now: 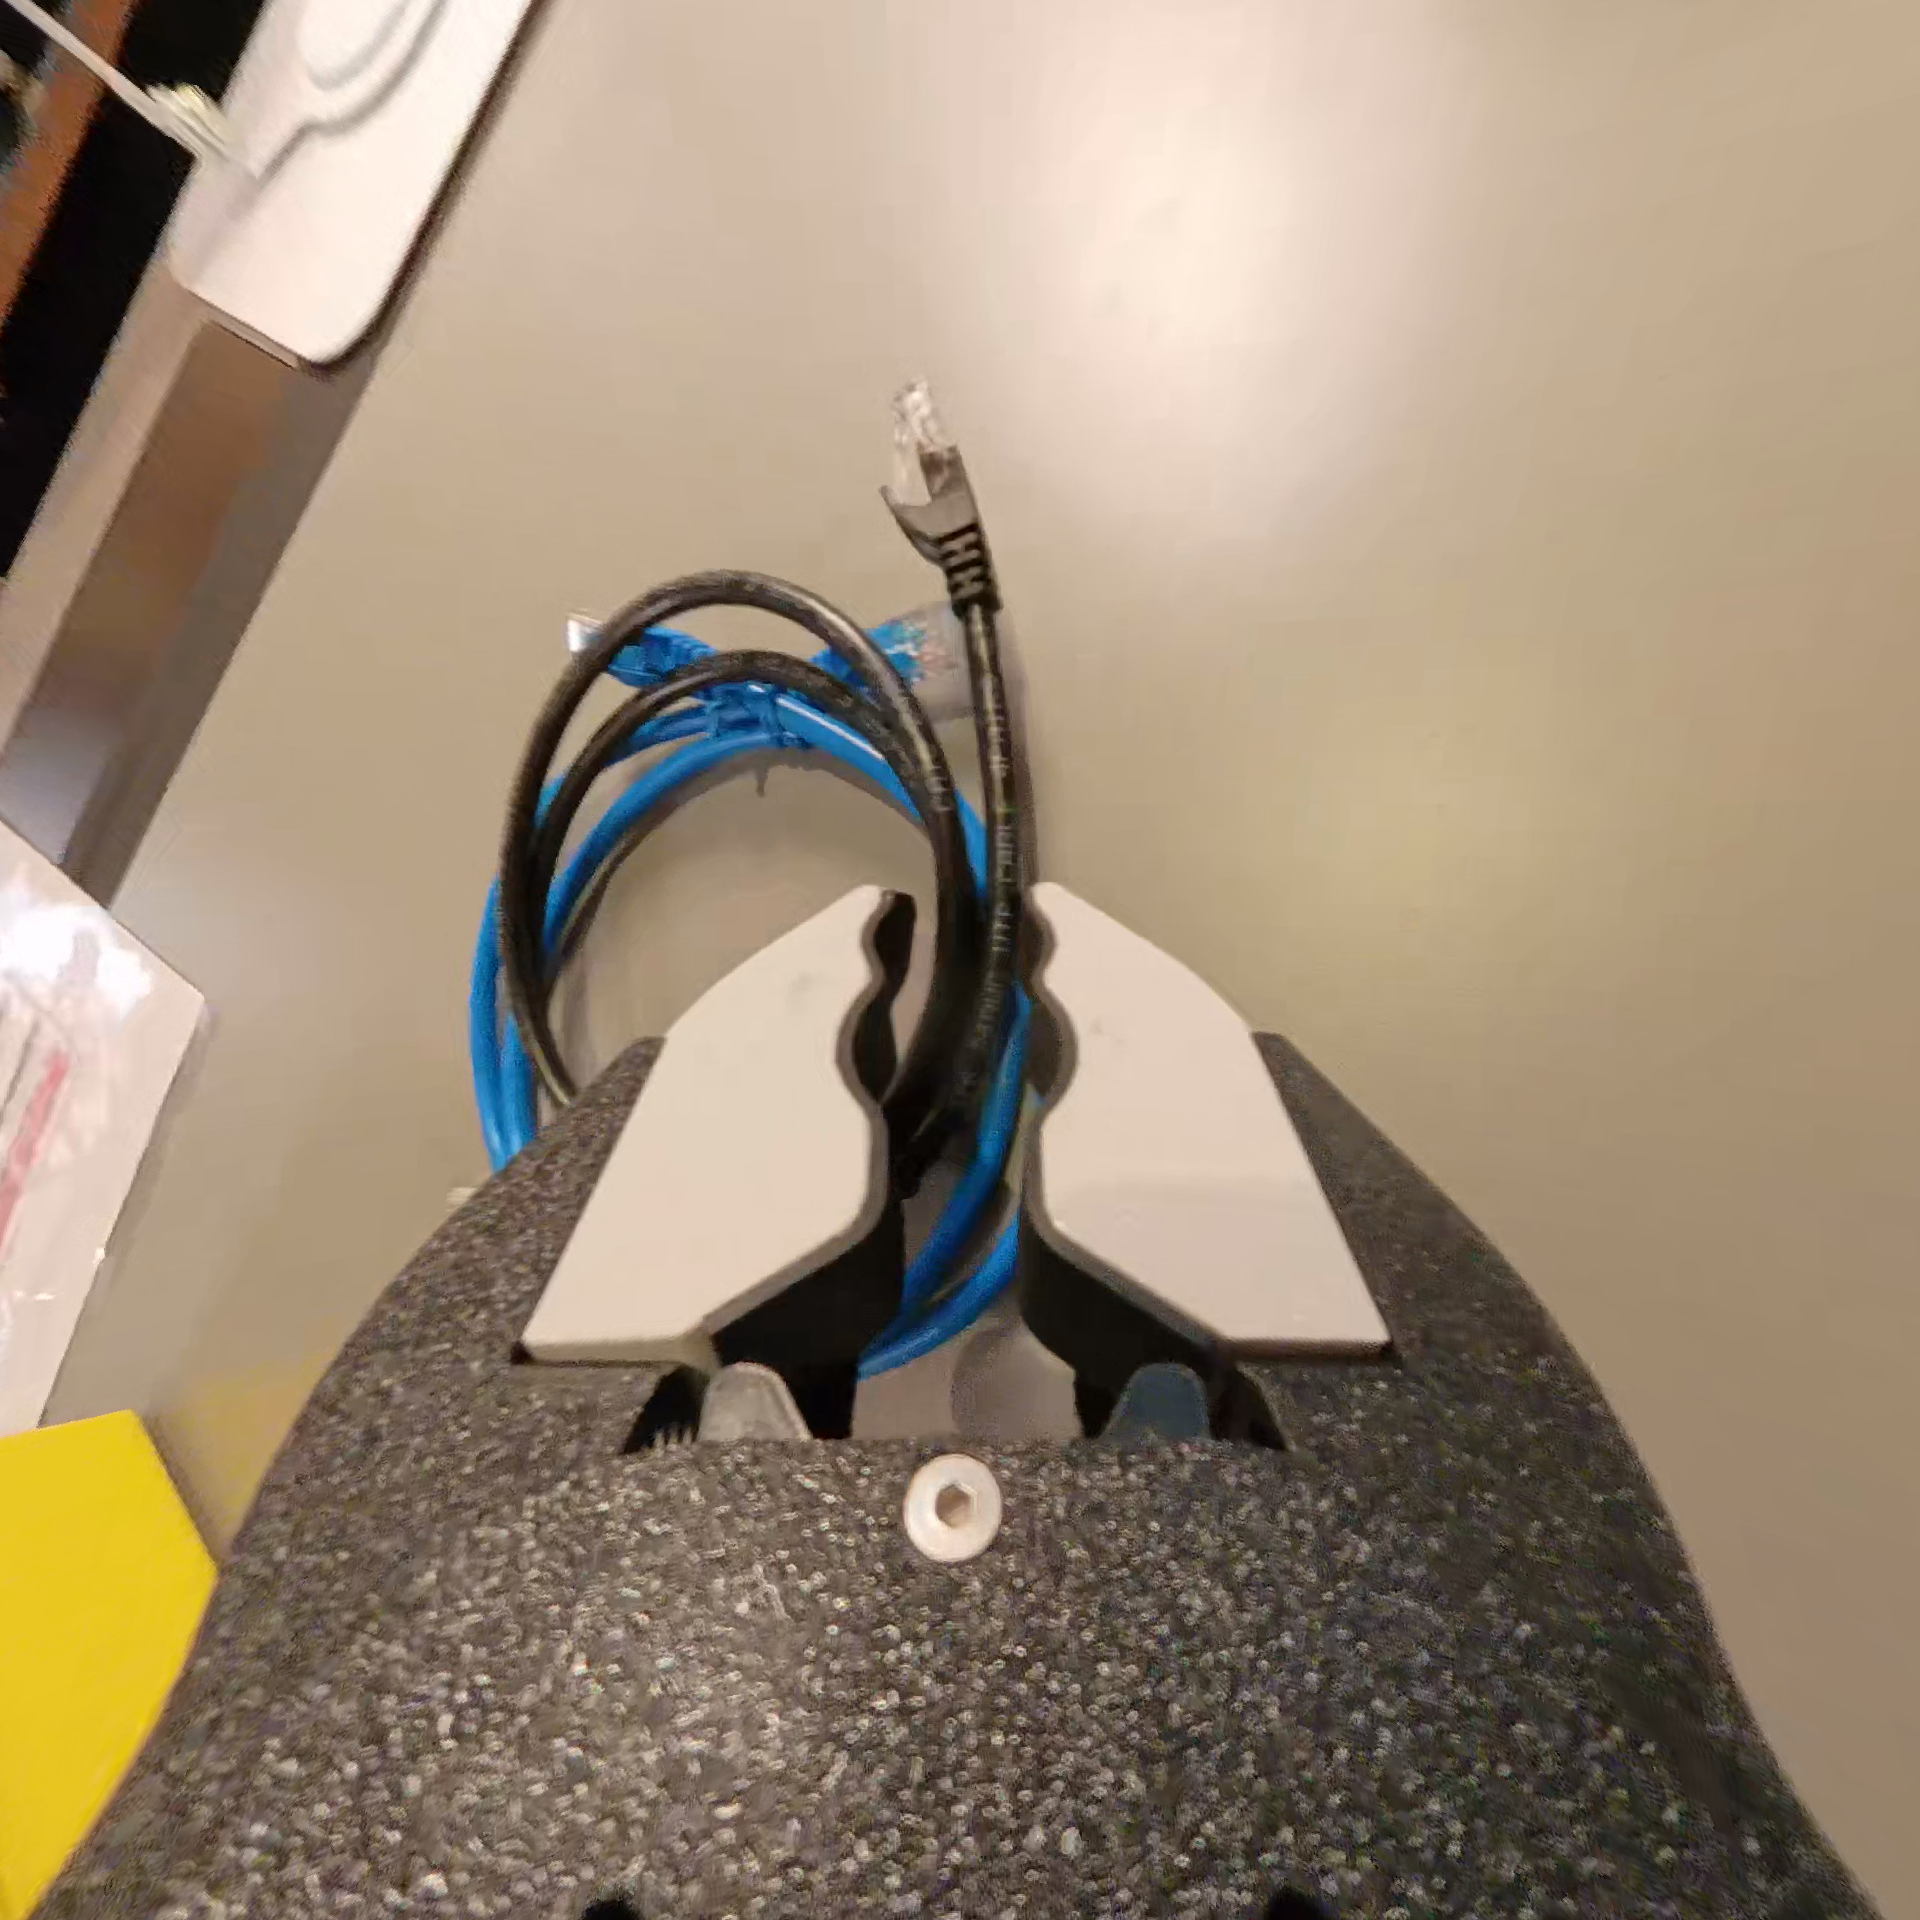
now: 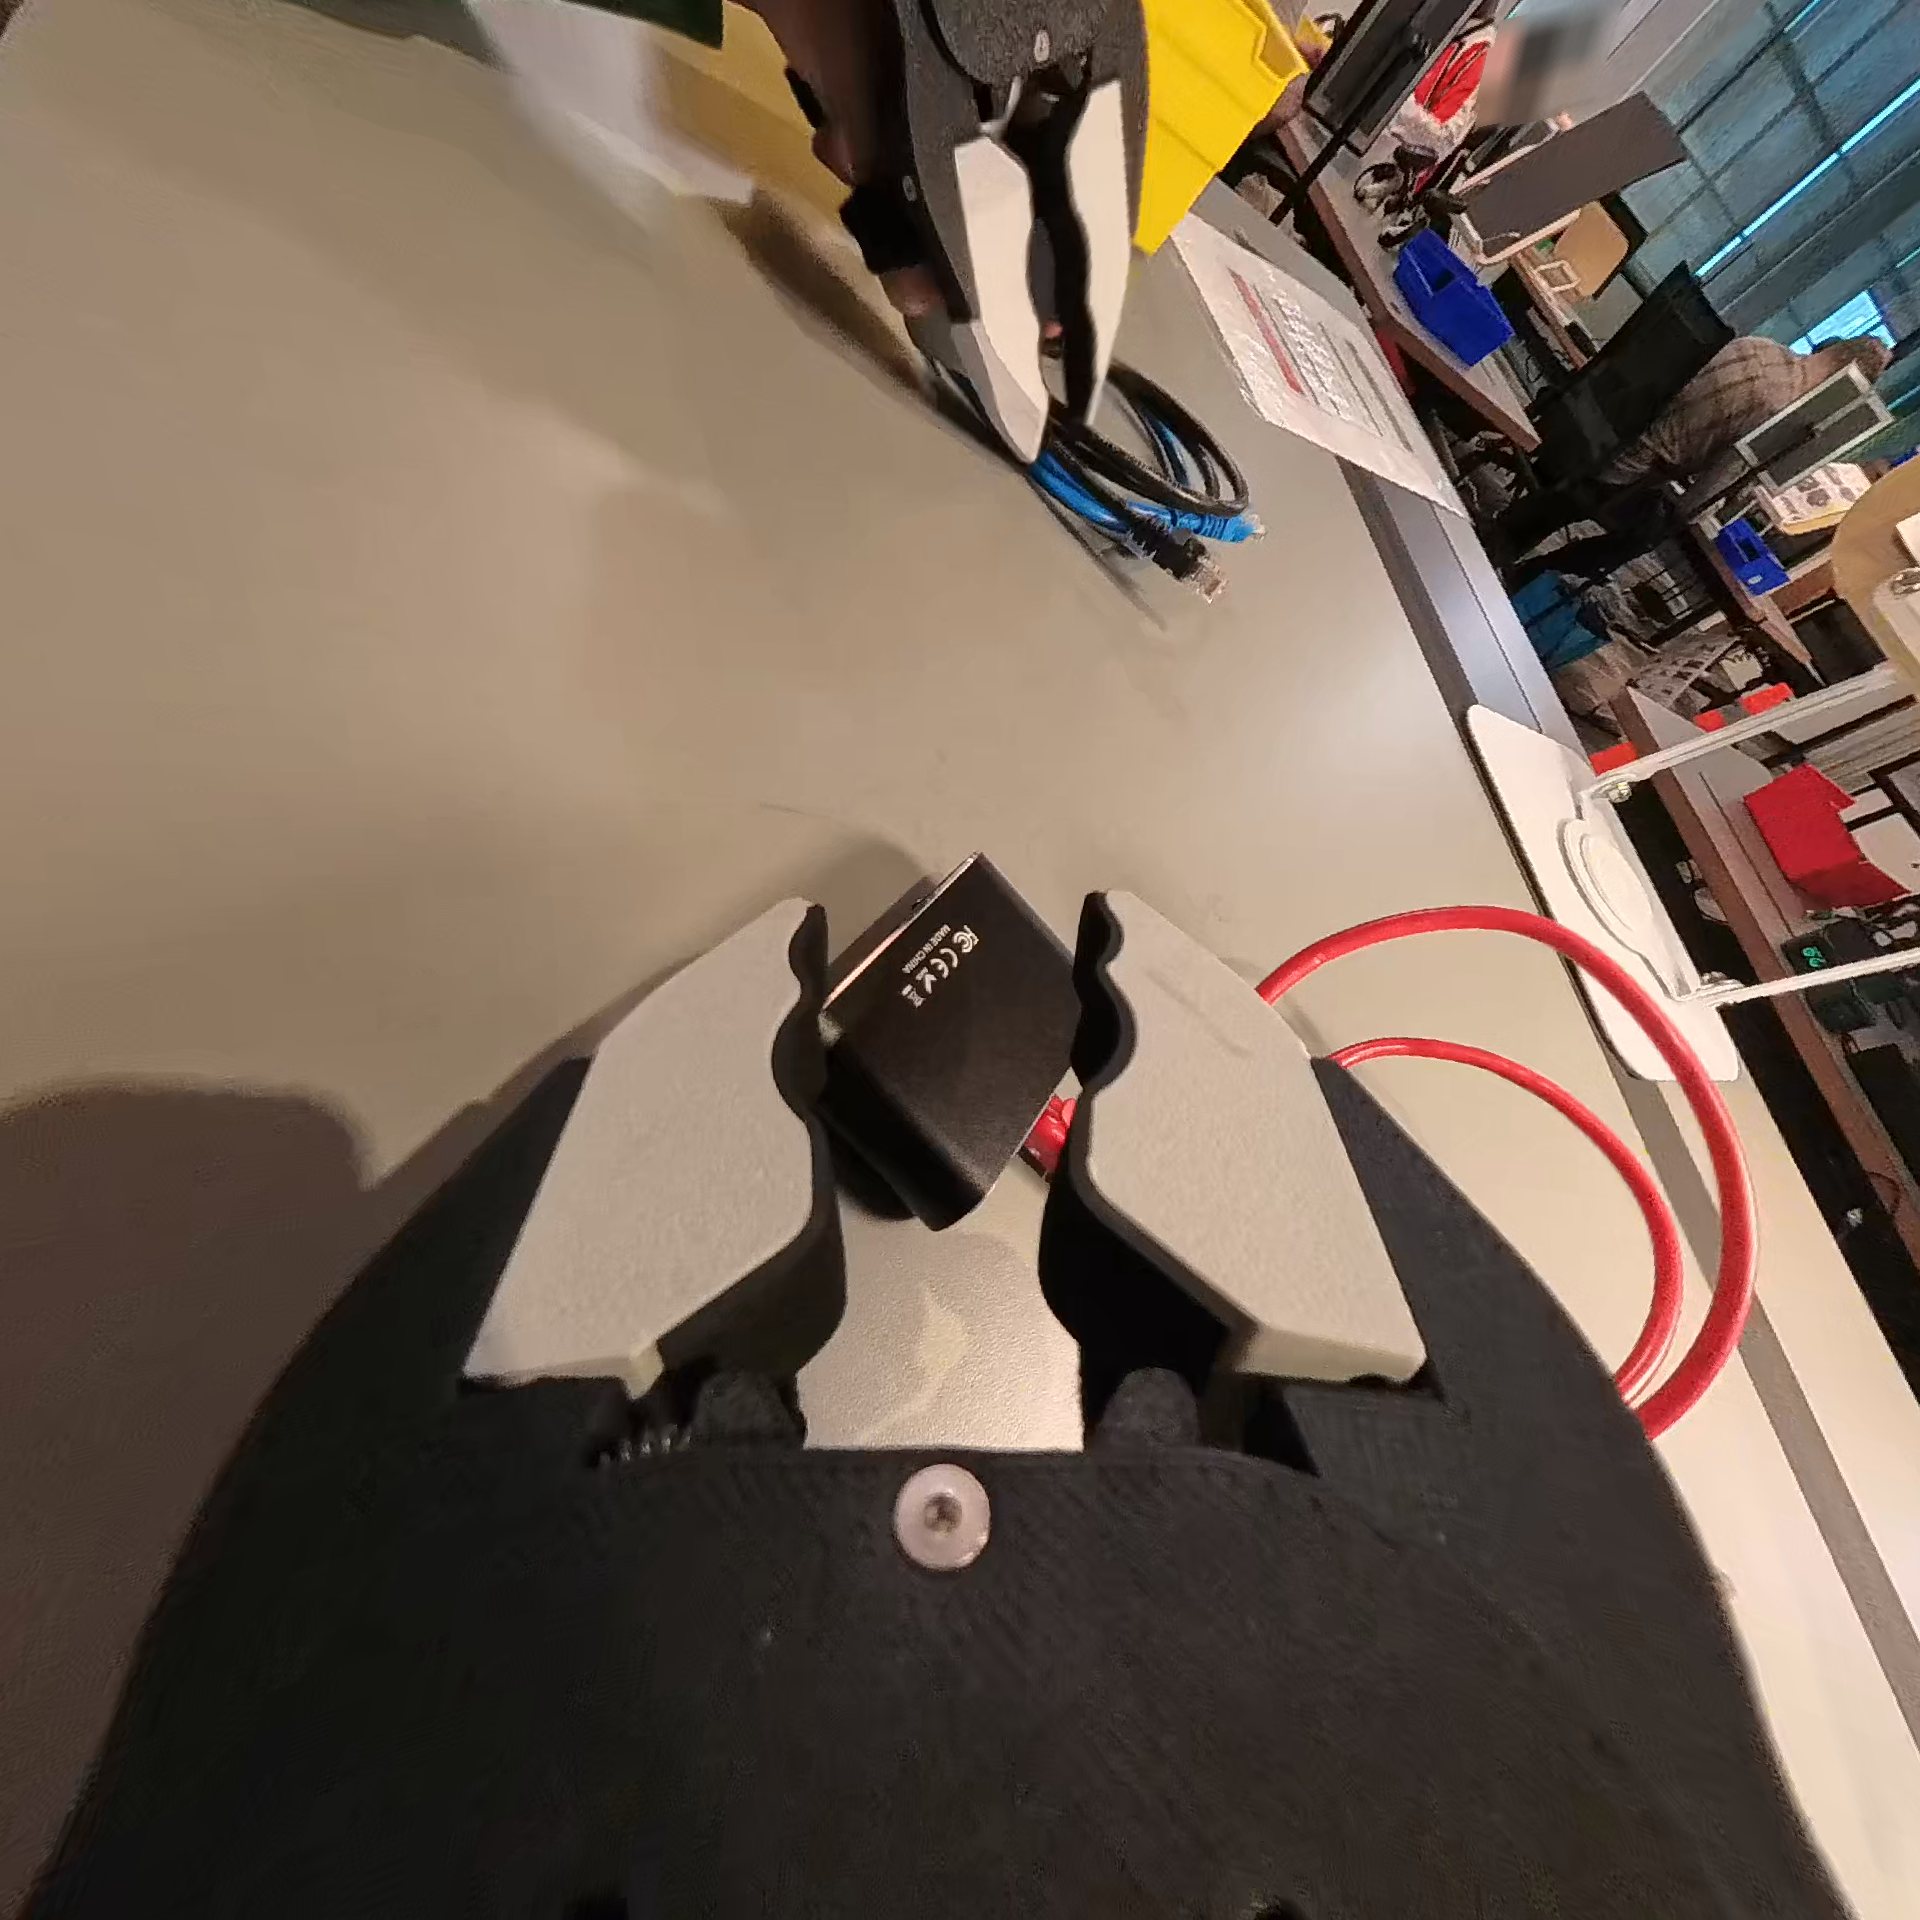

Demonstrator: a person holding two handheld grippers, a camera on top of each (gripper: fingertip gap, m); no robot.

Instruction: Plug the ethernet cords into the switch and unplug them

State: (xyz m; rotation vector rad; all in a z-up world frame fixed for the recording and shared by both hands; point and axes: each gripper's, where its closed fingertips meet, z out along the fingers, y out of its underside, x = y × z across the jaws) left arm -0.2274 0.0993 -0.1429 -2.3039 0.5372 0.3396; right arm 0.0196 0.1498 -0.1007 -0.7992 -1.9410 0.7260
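Note:
My left gripper [image 1: 961, 914] is closed around a coiled black ethernet cord [image 1: 525, 852] that lies over a blue ethernet cord [image 1: 488, 997] on the beige table. The black cord's clear plug [image 1: 920, 447] points away from me. In the right wrist view the left gripper [image 2: 1055, 426] stands tip-down on the same coil [image 2: 1205, 447]. My right gripper [image 2: 951, 914] is shut on a small black switch [image 2: 945, 1049] and holds it tilted. A red ethernet cord [image 2: 1455, 916] loops to the right, with its red plug at the switch's back end.
A yellow bin [image 2: 1205, 94] and a laminated sheet [image 2: 1320, 364] lie beyond the coil near the table's far edge. A white pad with a clear stand [image 2: 1538, 821] sits at the table edge on the right. Cluttered benches stand past the edge.

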